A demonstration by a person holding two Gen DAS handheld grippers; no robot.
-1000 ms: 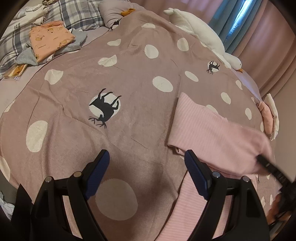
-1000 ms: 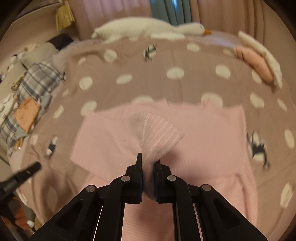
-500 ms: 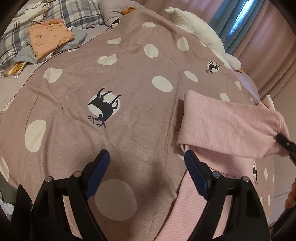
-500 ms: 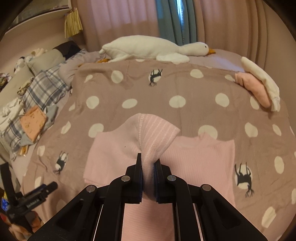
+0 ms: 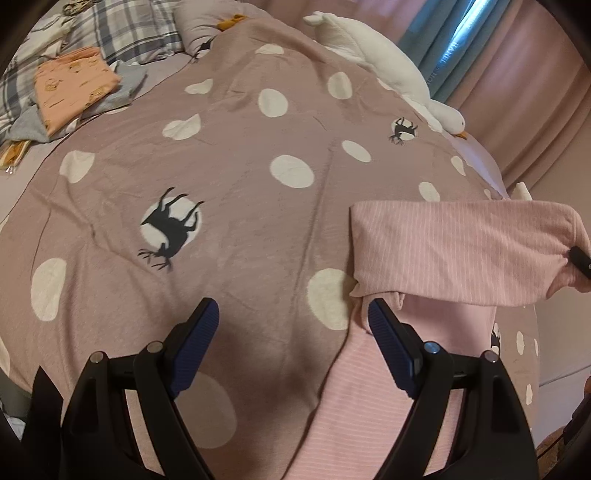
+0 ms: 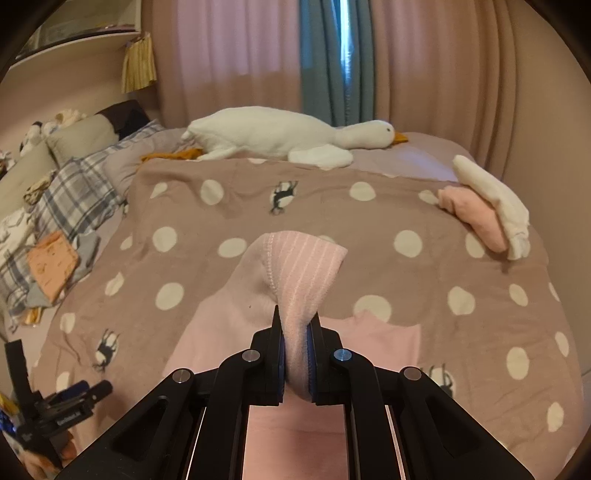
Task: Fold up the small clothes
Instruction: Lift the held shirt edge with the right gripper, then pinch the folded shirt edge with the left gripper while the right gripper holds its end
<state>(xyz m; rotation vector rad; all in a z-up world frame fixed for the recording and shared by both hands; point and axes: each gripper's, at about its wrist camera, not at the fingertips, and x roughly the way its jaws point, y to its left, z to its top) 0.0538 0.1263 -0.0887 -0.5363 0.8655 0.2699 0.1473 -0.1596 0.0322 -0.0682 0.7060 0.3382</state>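
the pink top (image 5: 454, 254), a soft ribbed knit with fine pale stripes, lies on the bed near its right side, one part lifted and stretched flat above the rest. the right gripper (image 6: 295, 354) has its jaws clamped on a bunched fold of the top (image 6: 299, 280), the stitched hem curling up over the black tips. the left gripper (image 5: 291, 343) hovers with its jaws wide apart, blue ridged pads (image 5: 388, 343) bare, one just over the top's edge. beneath is a dusty brown blanket (image 5: 236, 155), smooth with cream dots and black deer. a long white plush goose (image 6: 280, 136) lies along the far edge. folded pink and white clothes (image 6: 487, 214) sit at the right; an orange folded piece (image 5: 70, 88) rests on grey cloth by plaid pillows (image 5: 125, 29).
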